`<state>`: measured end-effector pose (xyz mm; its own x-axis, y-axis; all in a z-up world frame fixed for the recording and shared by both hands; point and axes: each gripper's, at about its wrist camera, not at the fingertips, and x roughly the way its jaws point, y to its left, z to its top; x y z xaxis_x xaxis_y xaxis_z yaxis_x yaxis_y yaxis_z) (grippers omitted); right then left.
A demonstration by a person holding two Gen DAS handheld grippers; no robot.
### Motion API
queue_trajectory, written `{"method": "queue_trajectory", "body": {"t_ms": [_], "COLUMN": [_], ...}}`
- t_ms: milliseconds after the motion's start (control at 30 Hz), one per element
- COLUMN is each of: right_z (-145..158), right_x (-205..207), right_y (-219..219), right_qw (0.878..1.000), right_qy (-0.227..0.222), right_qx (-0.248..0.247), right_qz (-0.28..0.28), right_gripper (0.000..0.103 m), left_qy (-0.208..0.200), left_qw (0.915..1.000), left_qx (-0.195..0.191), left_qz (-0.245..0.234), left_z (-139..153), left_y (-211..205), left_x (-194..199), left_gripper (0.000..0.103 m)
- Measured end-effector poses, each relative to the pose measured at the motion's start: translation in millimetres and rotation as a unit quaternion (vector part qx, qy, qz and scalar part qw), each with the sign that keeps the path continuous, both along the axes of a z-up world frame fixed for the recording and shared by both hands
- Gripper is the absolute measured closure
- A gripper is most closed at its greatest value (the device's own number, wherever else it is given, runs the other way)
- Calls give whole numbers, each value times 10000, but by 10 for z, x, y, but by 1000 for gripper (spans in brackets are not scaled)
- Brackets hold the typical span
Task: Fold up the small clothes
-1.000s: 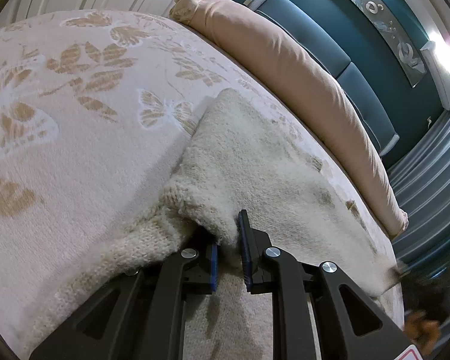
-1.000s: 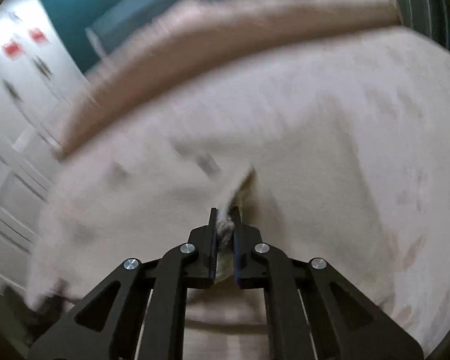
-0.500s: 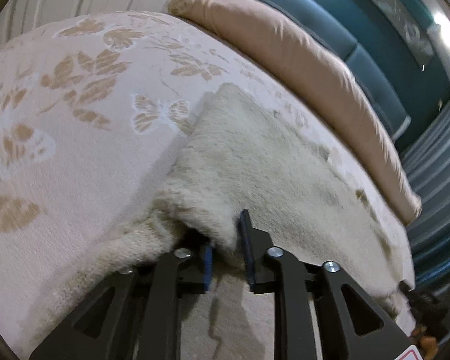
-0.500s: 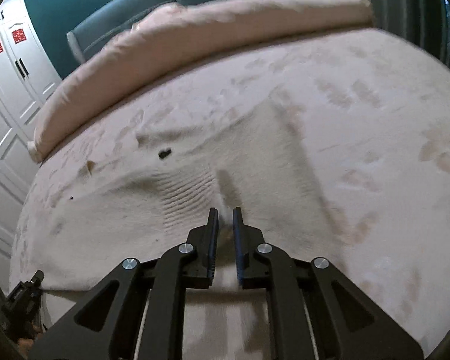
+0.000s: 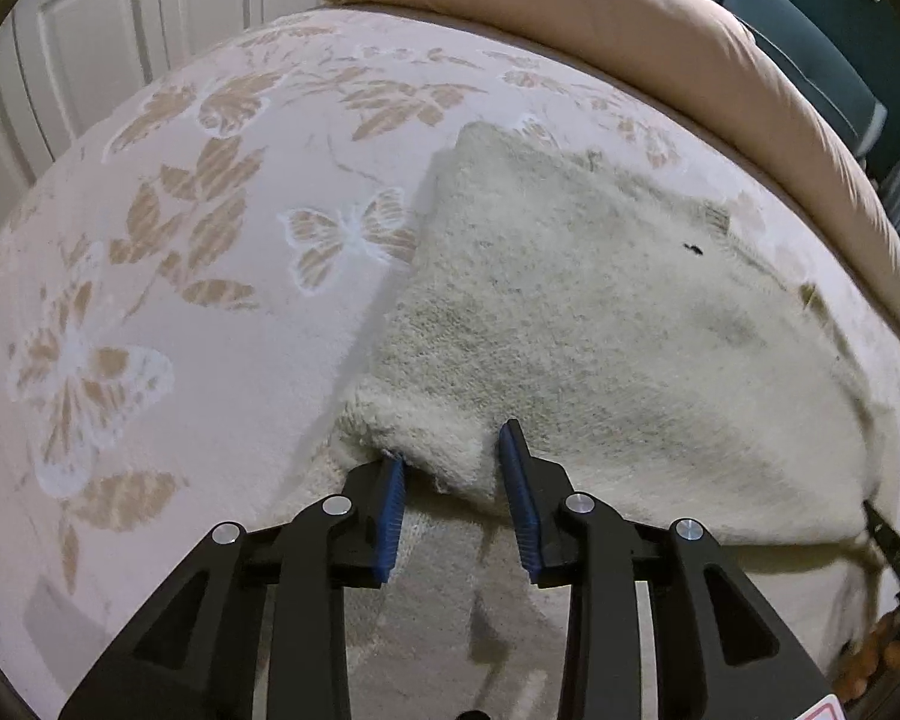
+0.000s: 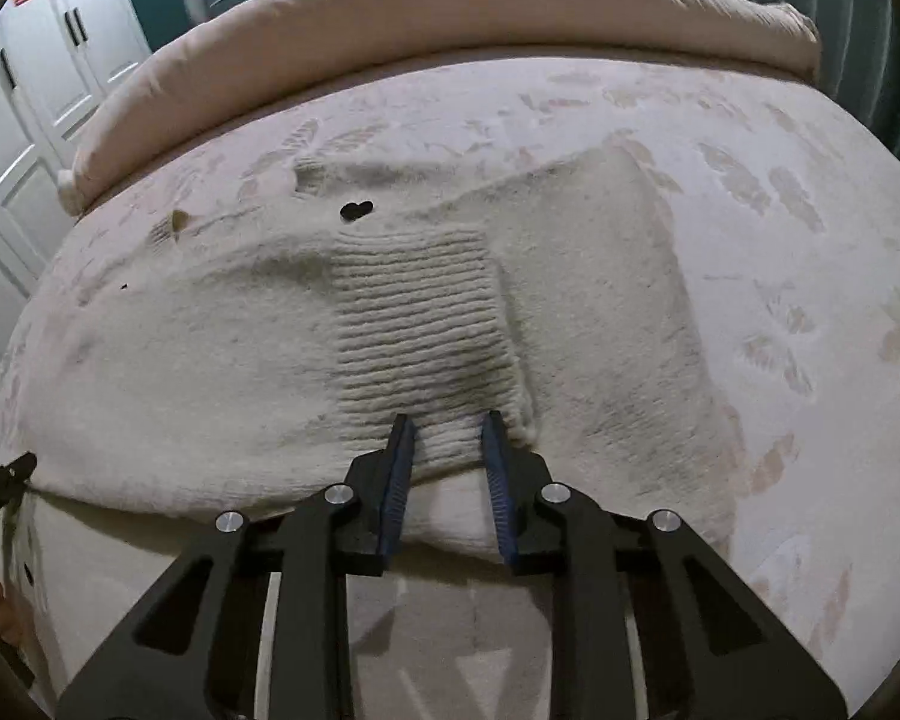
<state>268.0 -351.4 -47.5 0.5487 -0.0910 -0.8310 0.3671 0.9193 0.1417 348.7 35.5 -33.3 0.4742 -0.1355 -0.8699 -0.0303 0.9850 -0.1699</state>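
Observation:
A cream knitted sweater (image 5: pixel 600 324) lies folded over on the bed; it also shows in the right wrist view (image 6: pixel 390 324), with its ribbed hem (image 6: pixel 414 324) turned up on top. My left gripper (image 5: pixel 450 462) is open, its blue pads (image 5: pixel 390 498) on either side of a folded corner of the knit. My right gripper (image 6: pixel 444 438) is open, its pads (image 6: pixel 399 468) either side of the ribbed hem's near edge. The tip of the other gripper shows at the edge of each view.
The bed cover (image 5: pixel 150 276) is pale with tan leaves and butterflies. A rolled pink duvet (image 5: pixel 630 30) lies along the far side. White cupboard doors (image 6: pixel 36 78) and a teal headboard (image 5: pixel 810 60) stand beyond.
Both grippers have opened and let go of the sweater edge, which now lies laid over on the bed. The right gripper's view has settled from a fast swing.

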Motion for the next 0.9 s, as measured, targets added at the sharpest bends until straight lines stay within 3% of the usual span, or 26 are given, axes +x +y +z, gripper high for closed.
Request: {"method": "queue_trajectory", "body": {"t_ms": [133,200,300,500,633,767,900], "right_z": [281,418,572,487,364,249,172], "right_x": [-213,-472,-1070,-2444,-3227,-3512,-3503], "right_y": [85,90,83,109,132,196,273], "right_qw": [9998,9995,9984,9968,9924,9872,9819], "right_qy": [-46,-230,-389,45,242,240,86], "right_qx": [-101,22,153,258,657,1111,1572], "right_qz": [-139,-197,-393,-756,-1013,-1120,-1048], "right_gripper": [79,66,47,36,33,32,30], "left_qy": [-43,23,109,347,565,747,739], "left_qw": [9998,9997,9993,9989,9983,9957,9939], "left_qx": [83,73,260,262,-67,-542,-815], "left_qz": [-162,-223,-241,-199,-111,-57,67], "left_z": [57,120,202,234,227,139,70], "left_y": [-7,37,231,751,1047,1116,1080], "left_x": [-92,-247,-699,-1727,-2362,-2708,-2790], "left_gripper": [70,64,49,38,35,34,33]}}
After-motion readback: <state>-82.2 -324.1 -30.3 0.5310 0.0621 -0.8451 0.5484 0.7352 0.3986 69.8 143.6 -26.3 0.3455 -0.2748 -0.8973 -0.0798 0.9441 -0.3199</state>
